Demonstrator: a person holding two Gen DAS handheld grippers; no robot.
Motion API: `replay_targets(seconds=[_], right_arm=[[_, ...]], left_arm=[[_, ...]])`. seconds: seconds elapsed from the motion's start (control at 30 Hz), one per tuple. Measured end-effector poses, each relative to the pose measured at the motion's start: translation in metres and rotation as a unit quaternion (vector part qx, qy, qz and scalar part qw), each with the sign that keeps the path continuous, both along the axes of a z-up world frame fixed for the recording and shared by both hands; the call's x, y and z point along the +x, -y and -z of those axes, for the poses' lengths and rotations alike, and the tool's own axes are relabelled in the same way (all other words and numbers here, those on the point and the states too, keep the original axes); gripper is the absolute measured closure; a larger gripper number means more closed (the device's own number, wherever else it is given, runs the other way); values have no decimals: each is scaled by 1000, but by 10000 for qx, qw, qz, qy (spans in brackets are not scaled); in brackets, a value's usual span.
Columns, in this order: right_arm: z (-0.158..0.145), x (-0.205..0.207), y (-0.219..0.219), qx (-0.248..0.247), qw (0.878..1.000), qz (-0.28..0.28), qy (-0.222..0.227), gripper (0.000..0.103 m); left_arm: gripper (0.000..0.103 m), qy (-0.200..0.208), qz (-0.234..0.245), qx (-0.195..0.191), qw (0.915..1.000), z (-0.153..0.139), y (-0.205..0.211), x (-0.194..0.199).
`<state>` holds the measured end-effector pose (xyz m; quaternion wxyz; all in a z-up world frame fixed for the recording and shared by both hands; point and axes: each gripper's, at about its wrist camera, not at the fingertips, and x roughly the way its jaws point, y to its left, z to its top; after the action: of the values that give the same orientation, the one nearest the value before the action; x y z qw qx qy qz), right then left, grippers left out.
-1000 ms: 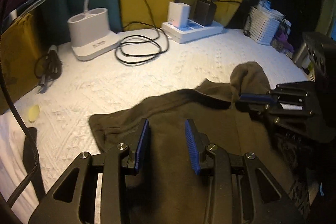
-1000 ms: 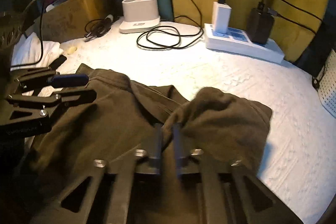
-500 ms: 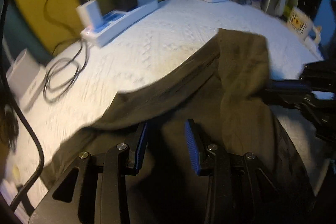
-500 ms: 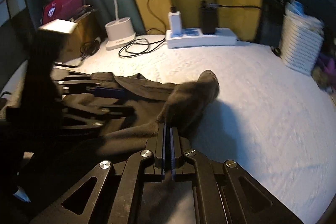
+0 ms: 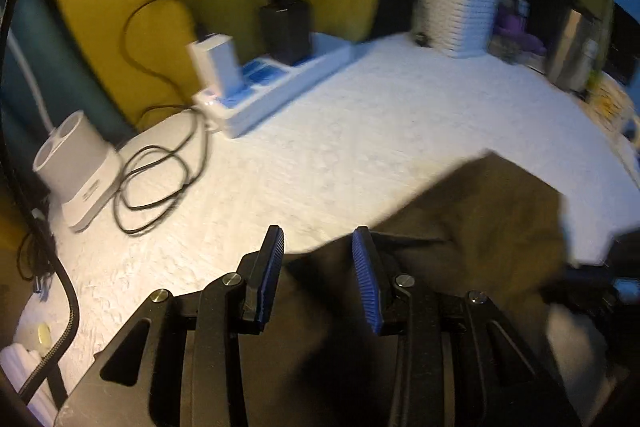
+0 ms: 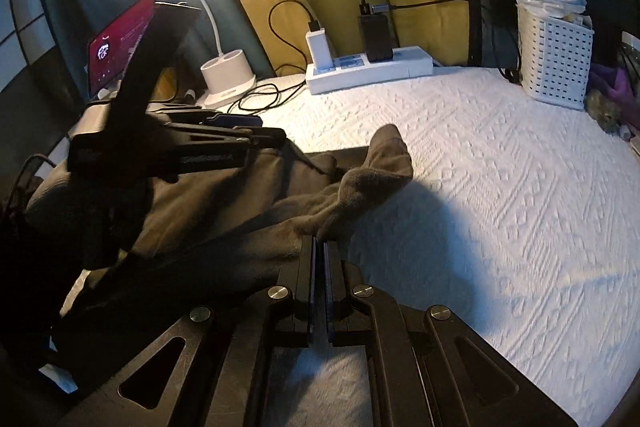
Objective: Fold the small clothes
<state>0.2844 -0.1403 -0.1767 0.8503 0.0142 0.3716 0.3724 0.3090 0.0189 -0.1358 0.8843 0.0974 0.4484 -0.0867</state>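
The white textured tablecloth [image 6: 500,187] (lamp-lit) carries a dark garment [image 6: 224,211], power strip [image 6: 372,69] and basket [image 6: 554,65].

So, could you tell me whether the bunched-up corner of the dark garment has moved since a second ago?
Yes. In the right wrist view, the bunched corner, pinched by the right gripper, now sits farther from the power strip.

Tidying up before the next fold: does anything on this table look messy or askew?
The dark garment lies crumpled, one bunched end sticking up where the right gripper pinches it. A black cable sprawls in loose loops beside the lamp base.
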Motion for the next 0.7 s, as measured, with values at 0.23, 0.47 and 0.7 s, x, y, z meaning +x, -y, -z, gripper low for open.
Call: replay_targets(seconds=[0.23,0.47,0.7], right_arm=[[-3,5,2,170,9998,-1,46,100],[1,10,14,268,9996,128,-20,100],[2,13,12,319,9994,87,-44,100]], left_arm=[[67,-686,940,130,9931,18,49,-16],[67,-529,811,229,9950,19,60,10],[56,-259,402,480,9977,25,53,39]])
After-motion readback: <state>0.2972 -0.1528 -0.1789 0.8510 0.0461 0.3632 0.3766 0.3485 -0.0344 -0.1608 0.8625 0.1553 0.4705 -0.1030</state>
